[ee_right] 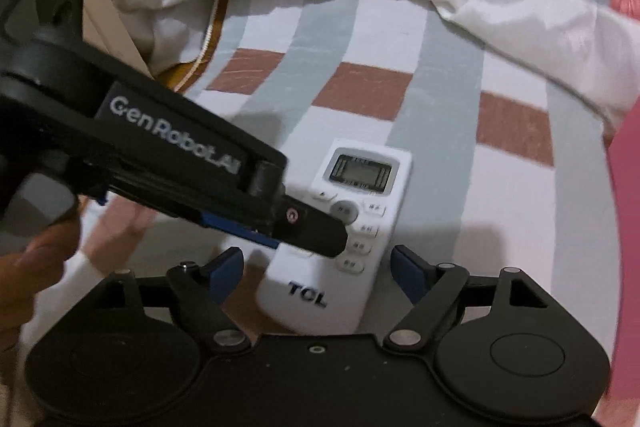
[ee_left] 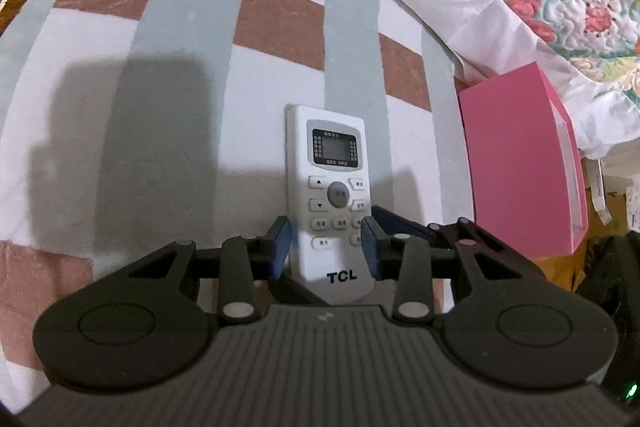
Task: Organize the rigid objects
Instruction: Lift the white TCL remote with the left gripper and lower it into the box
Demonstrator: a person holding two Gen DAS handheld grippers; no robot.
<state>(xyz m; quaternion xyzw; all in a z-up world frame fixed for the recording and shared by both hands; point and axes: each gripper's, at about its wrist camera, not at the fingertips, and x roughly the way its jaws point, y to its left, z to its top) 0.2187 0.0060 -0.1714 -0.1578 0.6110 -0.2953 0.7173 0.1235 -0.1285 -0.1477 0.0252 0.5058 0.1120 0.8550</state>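
Soft bed (ee_left: 168,131) under the remote (ee_left: 329,195) may let it tip from the left fingers' (ee_left: 282,247) low-end pinch, since the right gripper (ee_right: 316,273) stands open around it.

Left gripper (ee_left: 326,247): black linkage arms, silver pivot pins, blue pads (ee_left: 280,247), ribbed grey body, white "GenRobot.AI" lettering. Right gripper (ee_right: 316,273): matching black linkages, blue pads (ee_right: 408,273), round side discs.
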